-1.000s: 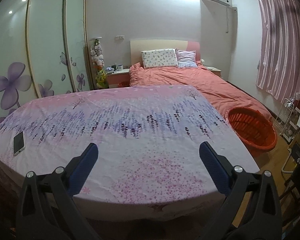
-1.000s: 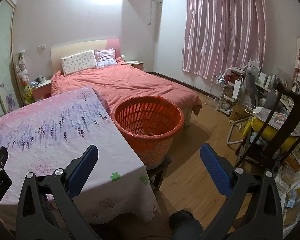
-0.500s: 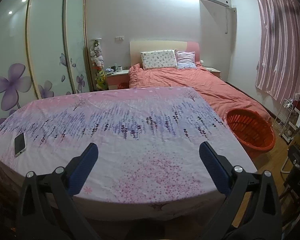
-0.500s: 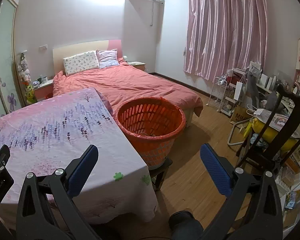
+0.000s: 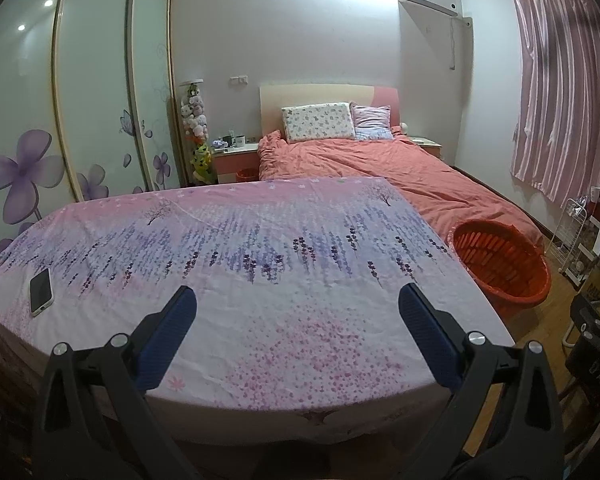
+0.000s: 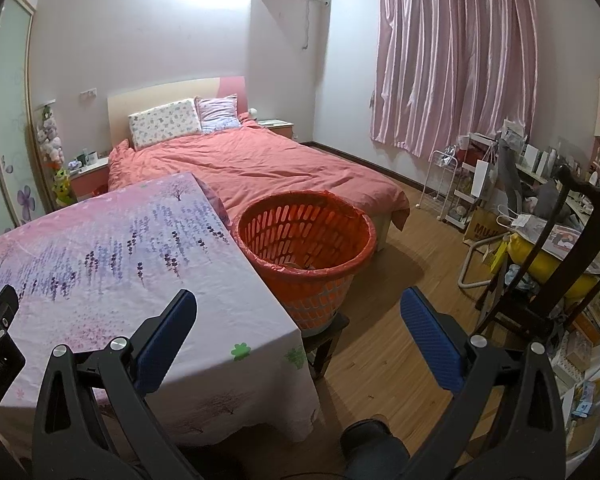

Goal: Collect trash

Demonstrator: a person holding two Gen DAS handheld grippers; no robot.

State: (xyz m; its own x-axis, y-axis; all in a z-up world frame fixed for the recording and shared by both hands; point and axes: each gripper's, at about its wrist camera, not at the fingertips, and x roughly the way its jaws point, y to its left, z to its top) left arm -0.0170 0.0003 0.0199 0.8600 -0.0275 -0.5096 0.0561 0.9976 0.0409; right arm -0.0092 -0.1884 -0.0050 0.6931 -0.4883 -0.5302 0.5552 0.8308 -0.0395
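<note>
basket [image 5: 504,264] near side hidden by tablecloth [image 5: 260,260] | basket contents unclear | nightstand items [image 5: 232,142] too small

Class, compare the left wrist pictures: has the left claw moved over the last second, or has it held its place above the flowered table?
Yes. The left claw has drifted back and slightly left: the phone and orange basket sit higher and further right.

Left gripper [image 5: 298,306] is holding level, blue fingers [image 5: 168,336] spread wide, gripping nothing. Right gripper [image 6: 298,310] is doing likewise, fingers [image 6: 428,336] wide apart, empty.
</note>
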